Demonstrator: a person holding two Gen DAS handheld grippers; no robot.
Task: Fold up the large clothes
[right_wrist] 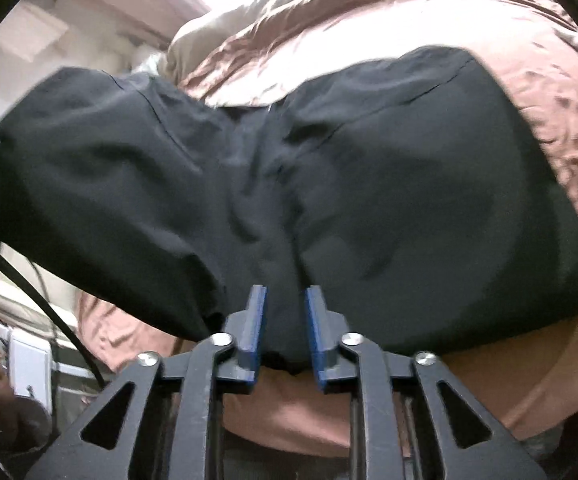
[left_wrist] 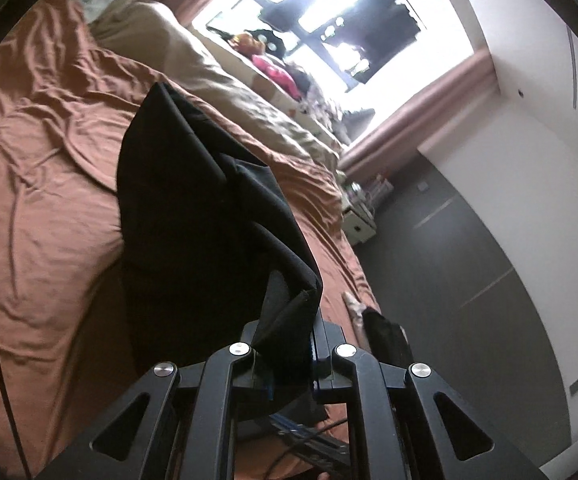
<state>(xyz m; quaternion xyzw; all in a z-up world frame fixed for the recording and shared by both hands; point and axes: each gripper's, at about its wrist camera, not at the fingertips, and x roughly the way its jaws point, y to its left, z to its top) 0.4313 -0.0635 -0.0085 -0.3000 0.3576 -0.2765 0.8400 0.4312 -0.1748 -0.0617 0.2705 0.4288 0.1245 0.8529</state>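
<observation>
**Mid-fold: left tongs carrying a lifted end, right tongs let go**

Black garment (right_wrist: 329, 184) lies on the bed (left_wrist: 41, 184), over the rust-brown sheet, near the bed's side edge. Looks like trousers, waistband toward the right wrist camera; not certain.

Left tongs (left_wrist: 285, 348): clenched on a hemmed edge of the black garment (left_wrist: 193, 208). Cloth hangs from the grip, raised off the sheet, trailing back toward the middle of the bed.

Right tongs (right_wrist: 285, 320): released. Blue pads (right_wrist: 255, 320) stand apart with dark cloth between them; neither pad appears to press on it. Near edge of the garment lies just under the tips.

Step in hand, by my reading: carrying one end over to lay it onto the rest — the first or second fold, cannot tell which.

Next move calls for: left tongs to bring the lifted end across and lower it square onto the flat part before letting go; right tongs either to retake the near edge as an anchor or to clear away. Slack cloth may bunch or slide on the smooth sheet.
</observation>
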